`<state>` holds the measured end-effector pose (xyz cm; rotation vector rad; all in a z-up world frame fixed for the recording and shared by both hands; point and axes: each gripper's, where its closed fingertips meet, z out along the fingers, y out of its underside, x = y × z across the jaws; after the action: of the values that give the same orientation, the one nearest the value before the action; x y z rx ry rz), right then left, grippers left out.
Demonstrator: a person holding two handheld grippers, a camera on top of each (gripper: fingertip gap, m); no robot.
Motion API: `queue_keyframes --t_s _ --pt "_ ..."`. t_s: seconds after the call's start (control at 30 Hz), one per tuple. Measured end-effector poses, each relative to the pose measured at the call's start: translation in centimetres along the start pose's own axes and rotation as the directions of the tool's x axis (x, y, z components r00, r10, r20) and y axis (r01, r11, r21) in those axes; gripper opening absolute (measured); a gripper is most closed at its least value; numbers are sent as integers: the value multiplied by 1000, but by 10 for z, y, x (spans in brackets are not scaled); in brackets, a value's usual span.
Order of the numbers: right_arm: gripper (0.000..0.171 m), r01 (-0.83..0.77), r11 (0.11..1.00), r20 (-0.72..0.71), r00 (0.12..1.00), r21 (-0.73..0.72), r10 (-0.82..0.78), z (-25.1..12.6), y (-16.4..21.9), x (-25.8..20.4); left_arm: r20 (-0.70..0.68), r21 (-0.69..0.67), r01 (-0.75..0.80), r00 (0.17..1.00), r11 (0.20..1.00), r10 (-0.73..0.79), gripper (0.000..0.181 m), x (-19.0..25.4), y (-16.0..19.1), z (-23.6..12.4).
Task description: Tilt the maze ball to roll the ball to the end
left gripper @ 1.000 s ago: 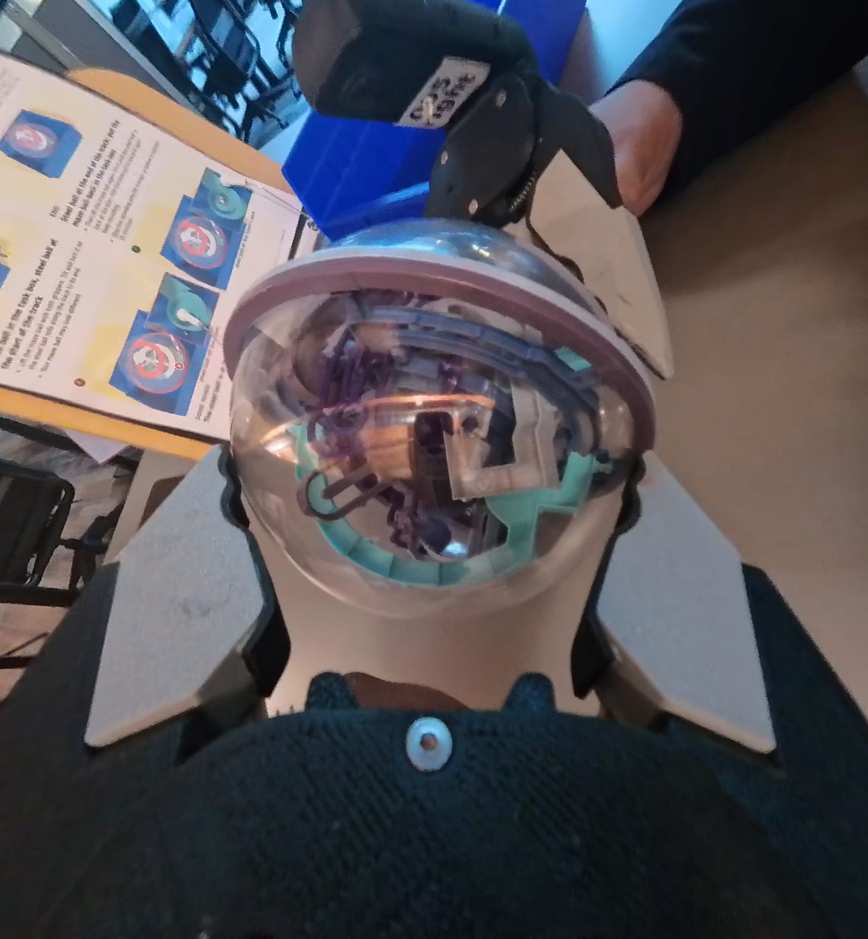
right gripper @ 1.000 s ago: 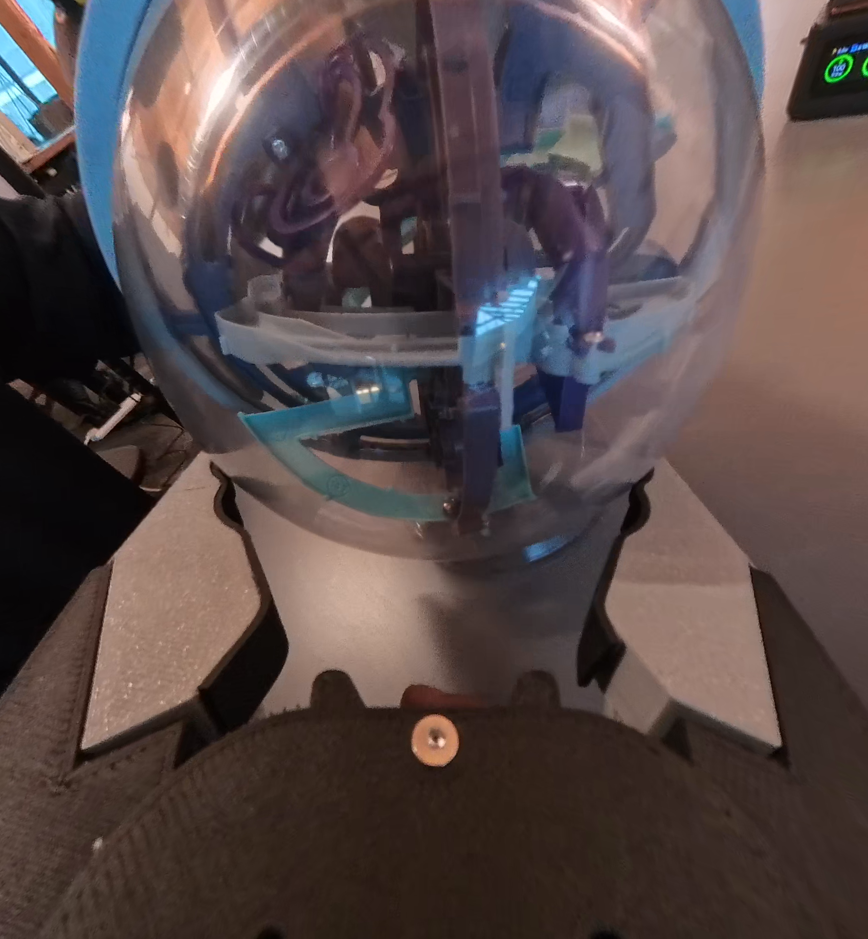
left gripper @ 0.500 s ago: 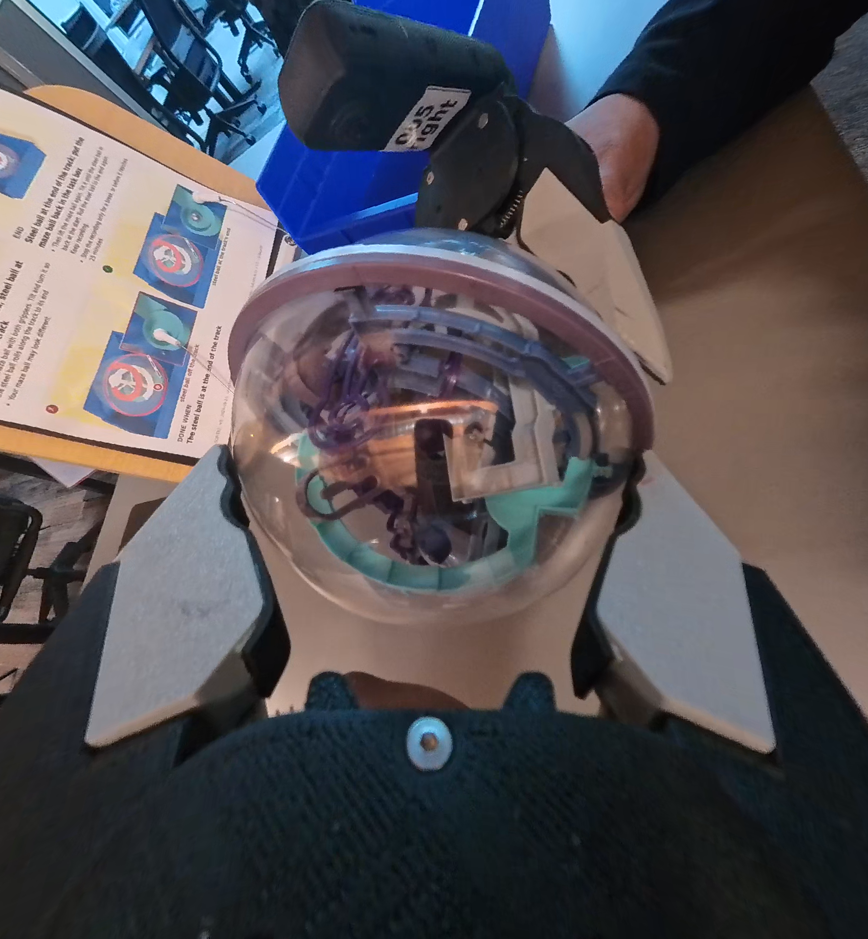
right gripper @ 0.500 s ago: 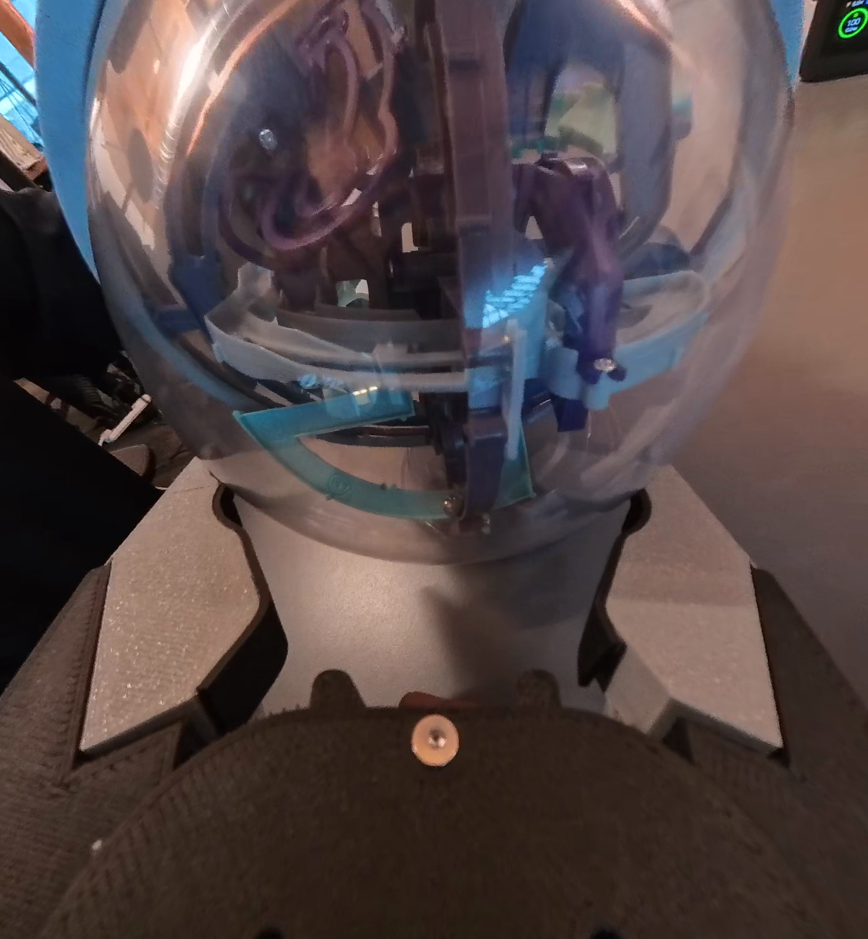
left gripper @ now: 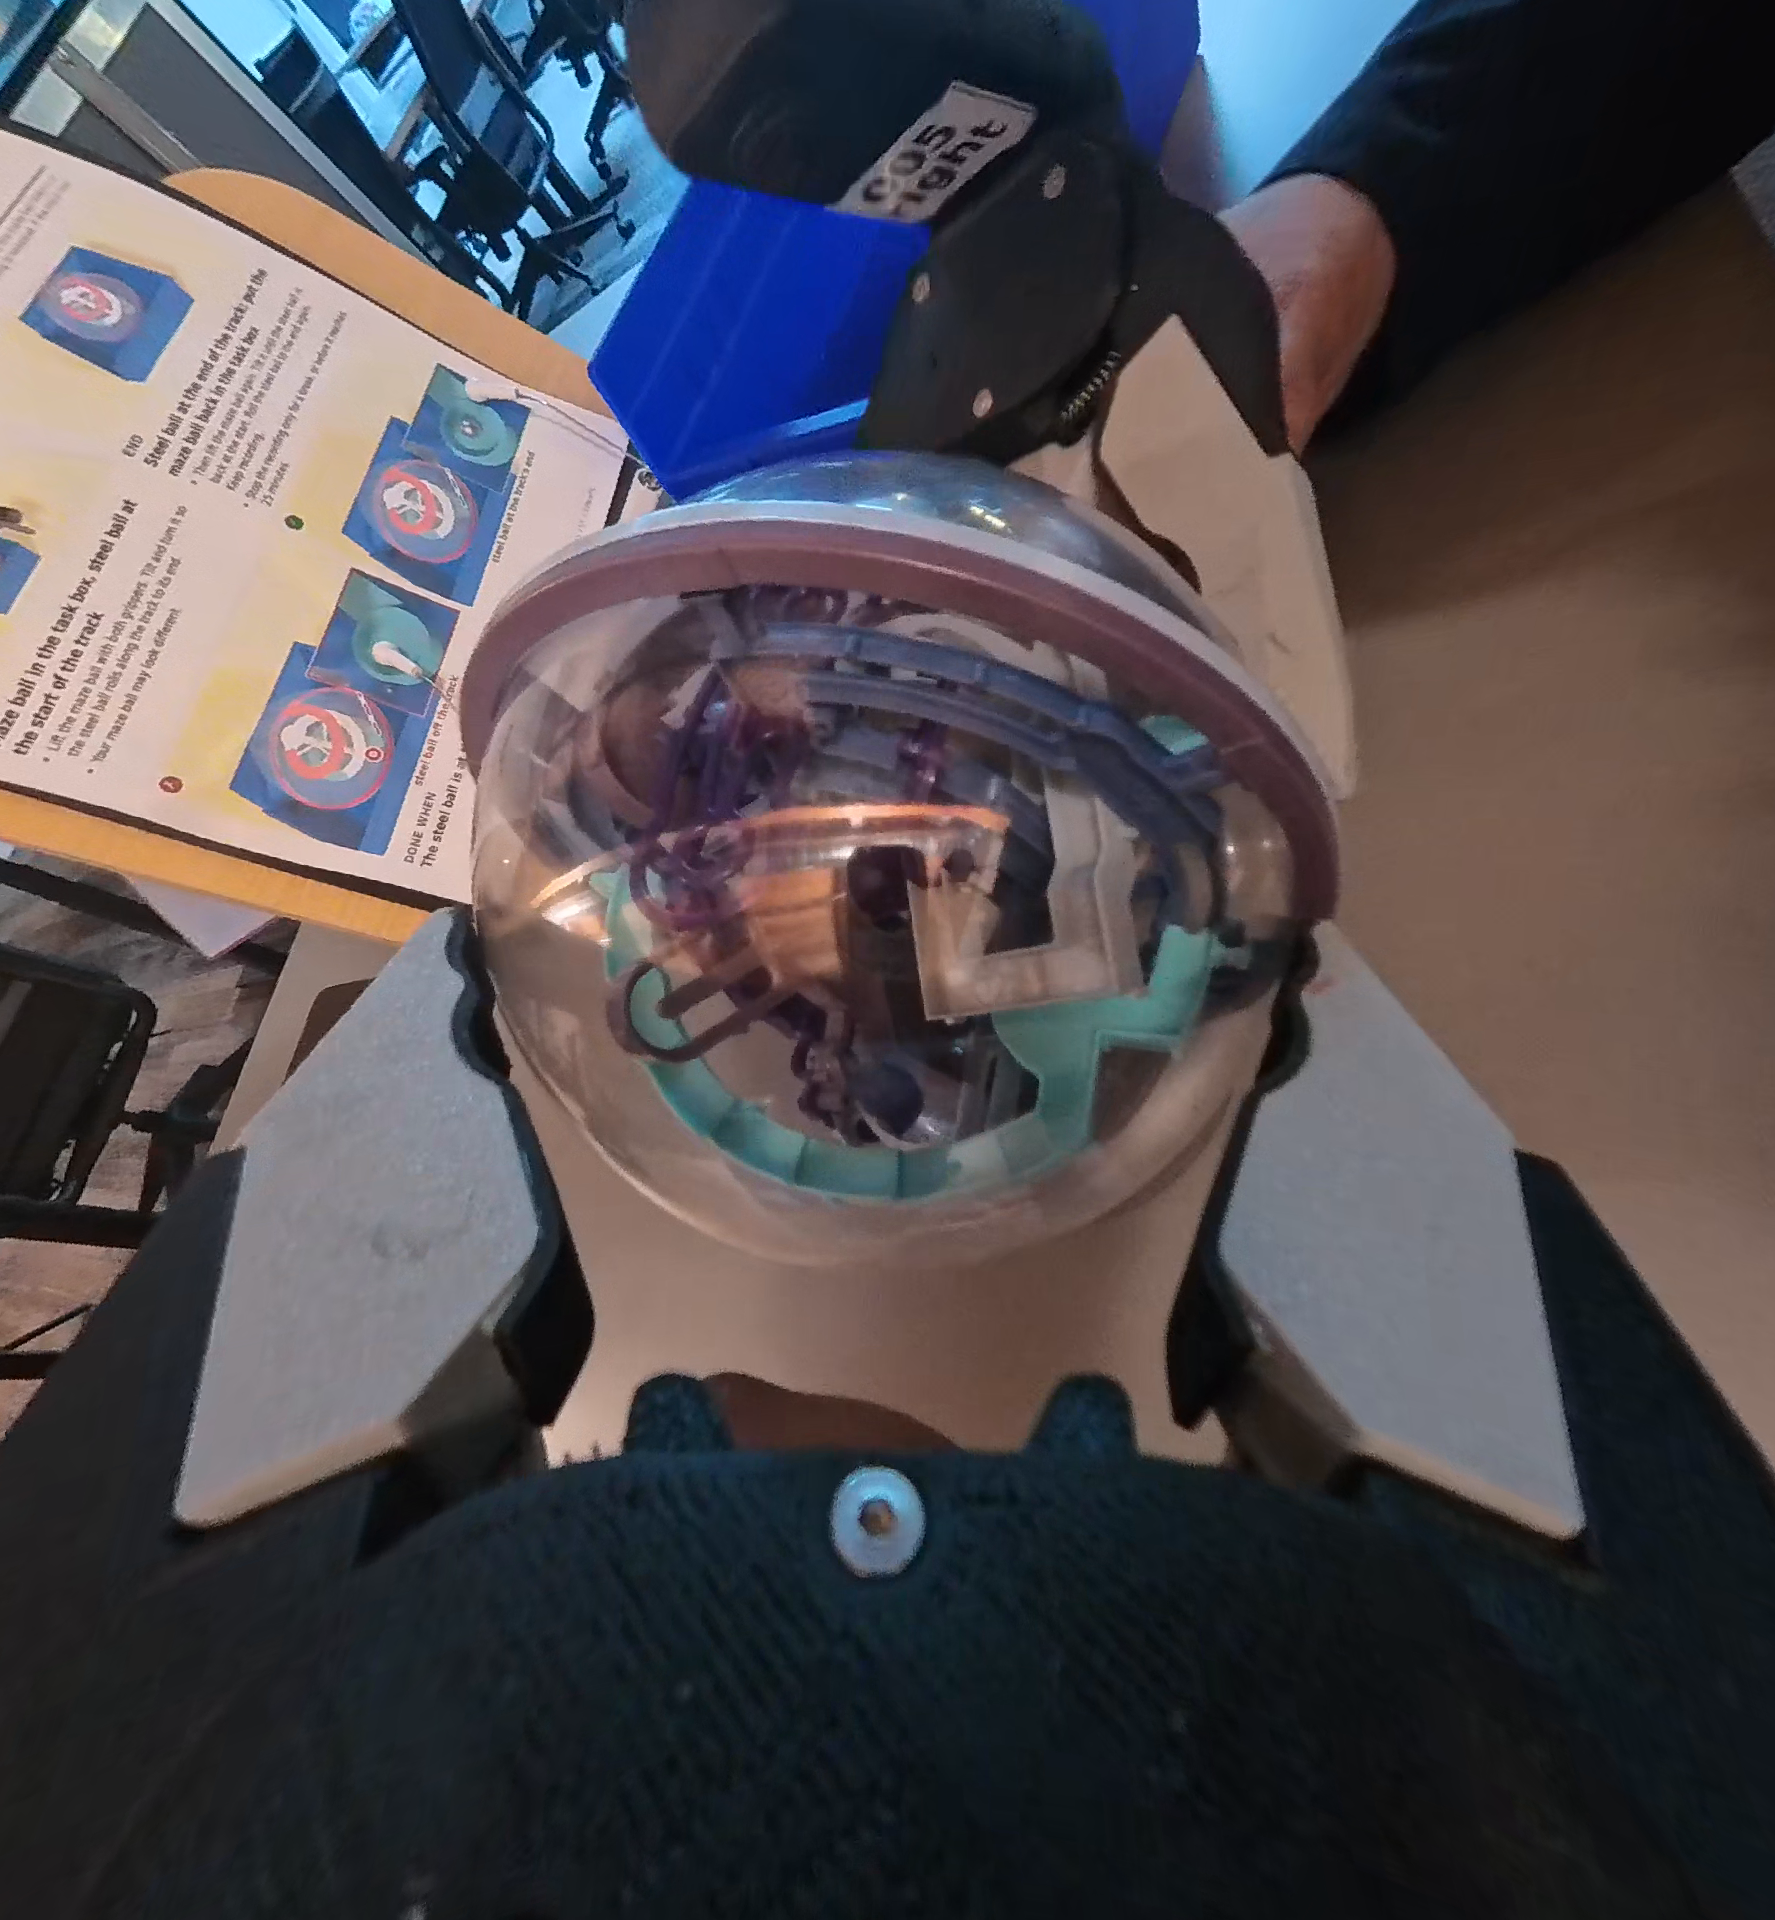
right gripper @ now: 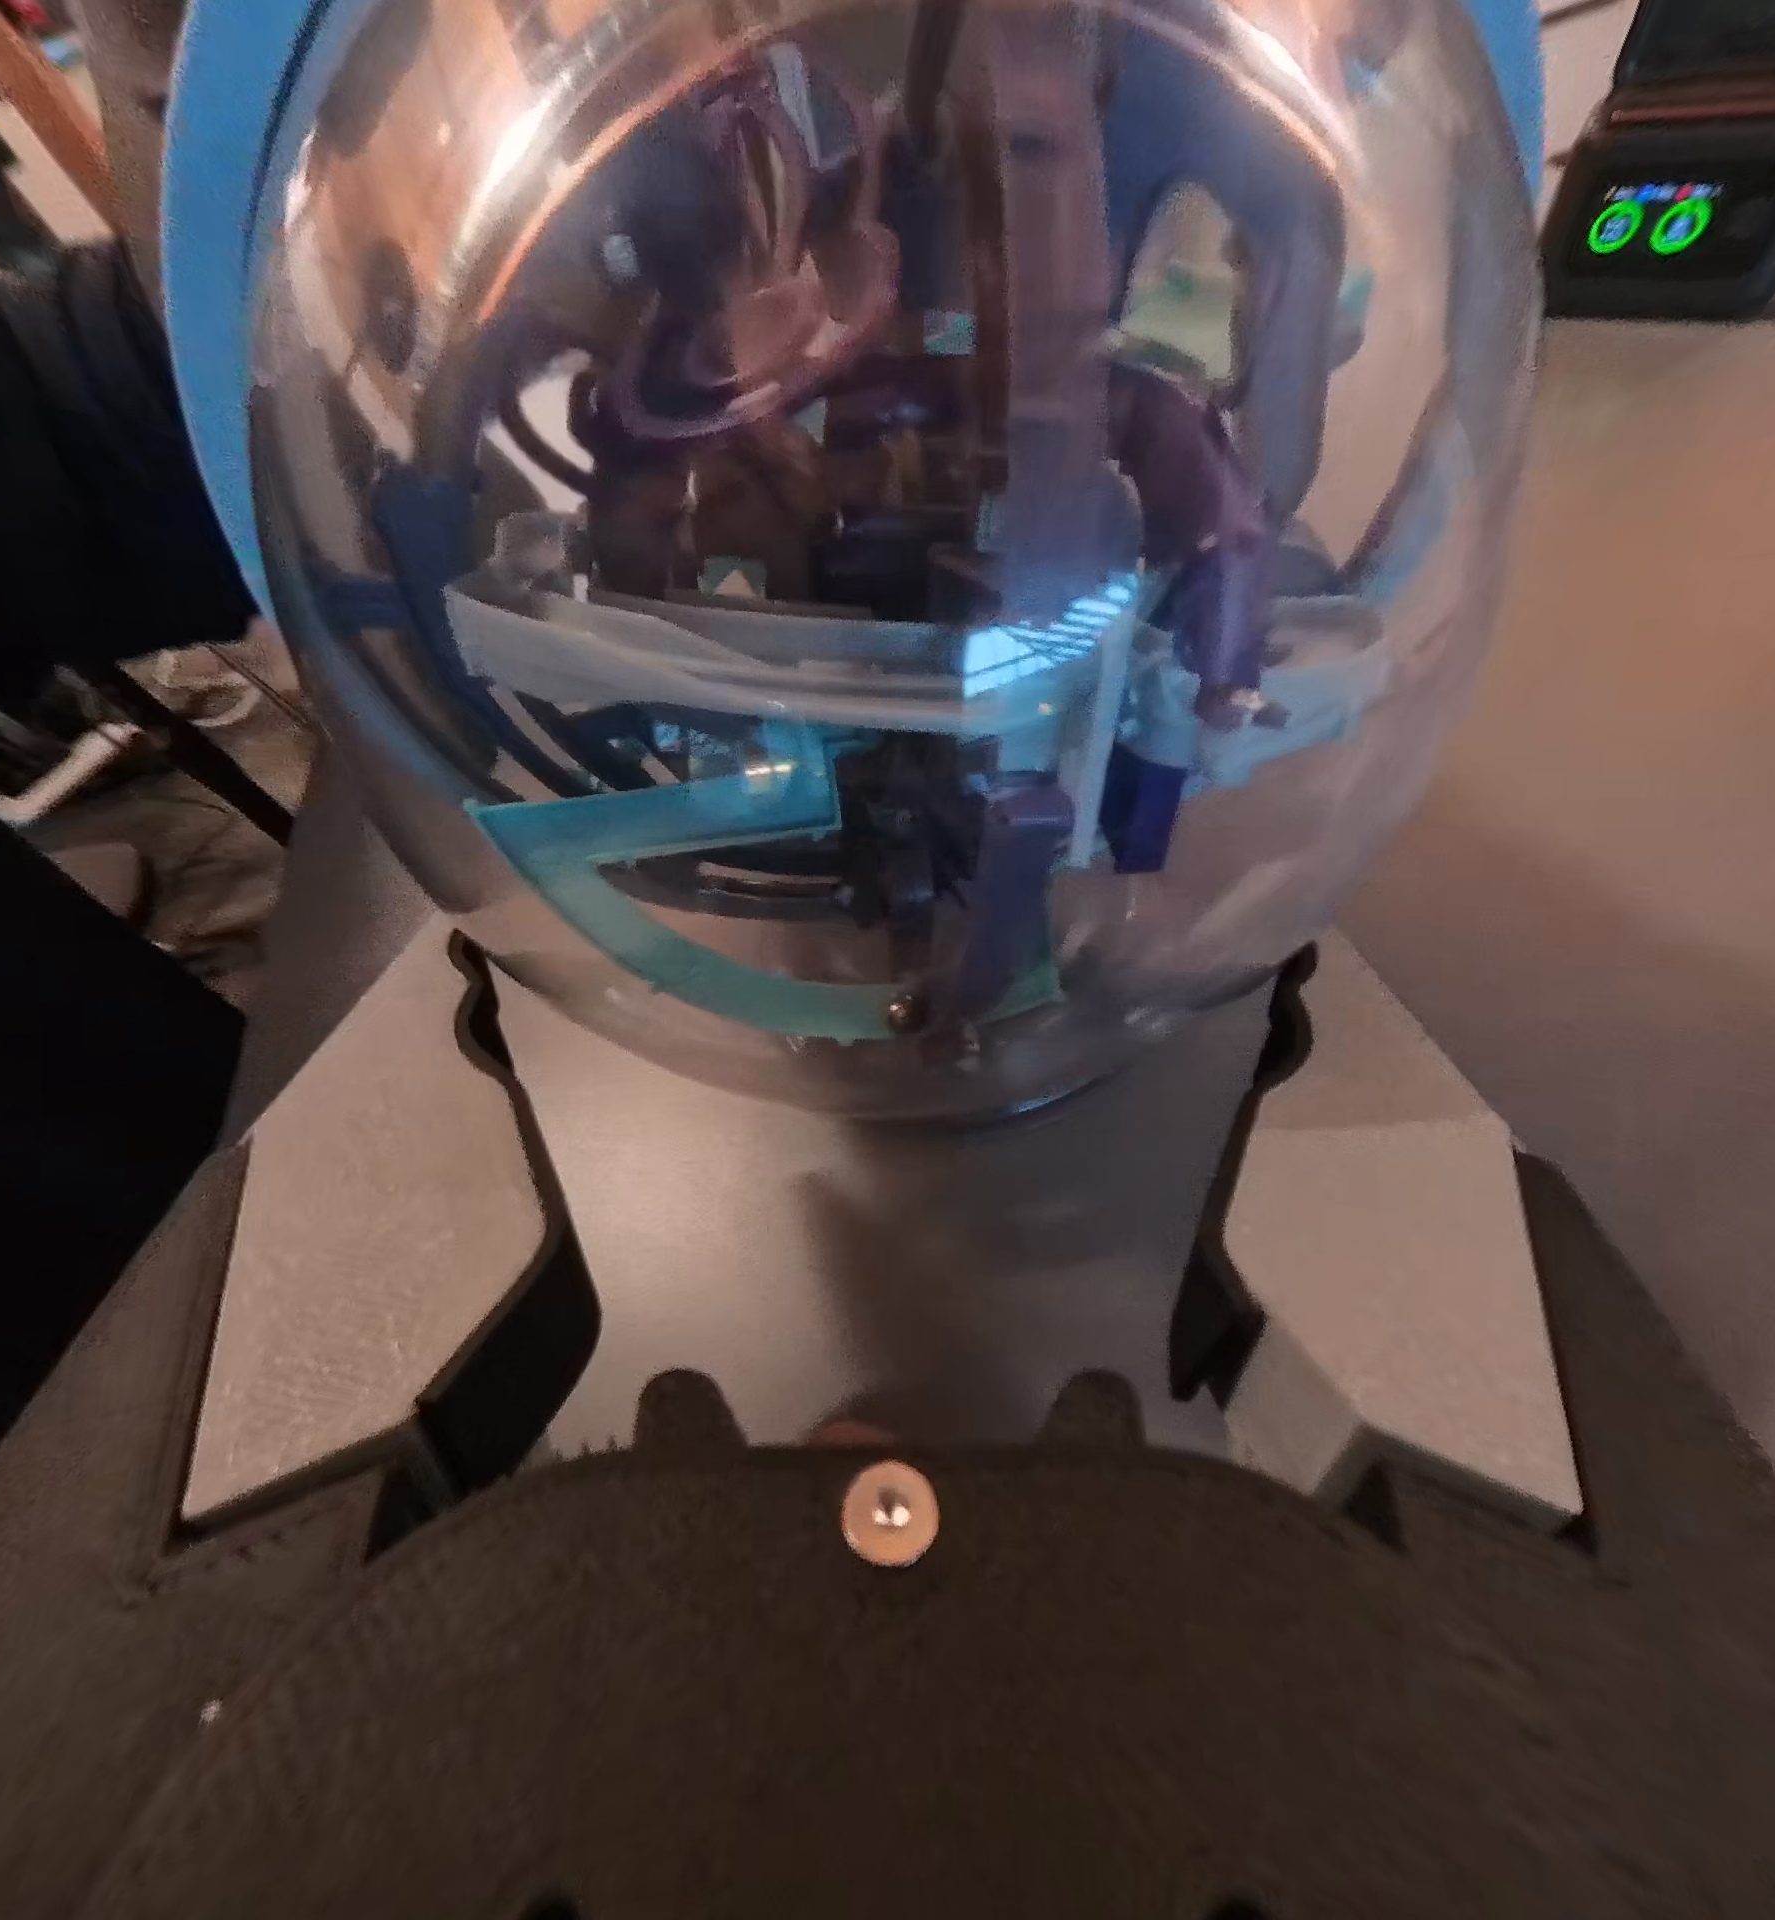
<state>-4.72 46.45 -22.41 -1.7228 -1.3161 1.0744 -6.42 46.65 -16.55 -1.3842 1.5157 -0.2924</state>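
The maze ball (left gripper: 893, 883) is a clear sphere with teal, purple and blue tracks inside and a mauve band round it. It is held in the air between both grippers. My left gripper (left gripper: 883, 977) is shut on it, its grey fingers (left gripper: 374, 1195) pressing on either side of the lower half. My right gripper (right gripper: 883, 987) is shut on the opposite side of the ball (right gripper: 862, 520); it also shows in the left wrist view (left gripper: 1018, 260) behind the ball. A small shiny spot (right gripper: 761, 774) sits on the teal track; blur hides whether it is the steel ball.
A printed instruction sheet (left gripper: 187, 520) lies on a wooden board at the left, with a blue box (left gripper: 748, 343) behind the ball. A person's hand (left gripper: 1309, 270) holds the right gripper. A dark device with green rings on its screen (right gripper: 1672, 229) stands on the beige table (left gripper: 1589, 831).
Both grippers have tilted the ball slightly while keeping hold. The tracks inside have turned a little in the right wrist view, and the background has shifted in both views.
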Motion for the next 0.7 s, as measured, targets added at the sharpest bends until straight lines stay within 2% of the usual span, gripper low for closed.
queue_keyframes --t_s 0.2,0.37,0.47,0.7 --pt "135 198 979 -42 979 -49 -200 -15 -5 10 -19 7 1 1000 1000 -1 144 0 0 0" --pt "131 191 980 126 972 56 -197 -36 -28 2 -31 16 -1 1000 1000 1 144 0 0 0" --pt "131 189 977 140 969 97 -202 -41 -42 10 -42 23 8 999 1000 -7 144 0 -1 0" --pt "139 248 966 200 945 70 -257 -28 -47 7 -89 63 19 996 998 -13 144 0 -3 2"
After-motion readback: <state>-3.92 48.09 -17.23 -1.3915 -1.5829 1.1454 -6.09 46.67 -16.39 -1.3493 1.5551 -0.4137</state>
